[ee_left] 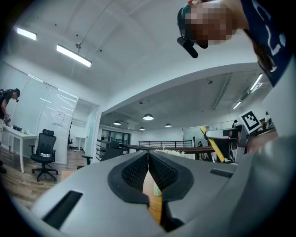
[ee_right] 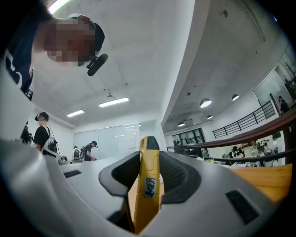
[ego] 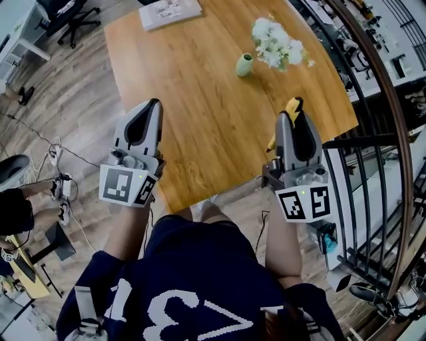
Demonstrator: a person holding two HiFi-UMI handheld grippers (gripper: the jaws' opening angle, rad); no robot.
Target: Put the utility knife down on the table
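One wooden table (ego: pixel 200 86) fills the middle of the head view, standing on a plank floor (ego: pixel 73 100). A dark curved railing (ego: pixel 373 153) runs along its right side, and an office chair (ego: pixel 76 20) stands at the far left. The room is an open office with white ceiling lights and glass walls. A stack of papers (ego: pixel 170 12) lies at the table's far edge.

Toward the far right of the table sits a small pale-green vase (ego: pixel 244 64) with a bunch of white flowers (ego: pixel 276 41) in it.

The person holds both grippers out over the near edge of the table, with the jaws pointing away from the body. The left gripper (ego: pixel 154 104), over the near left part of the table, has its jaws pressed together with nothing between them. The right gripper (ego: pixel 291 112), over the near right part, is clamped on the yellow utility knife (ee_right: pixel 149 185). The knife stands on edge between the pads, its black-tipped end poking out past the jaw tips, clear of the tabletop.
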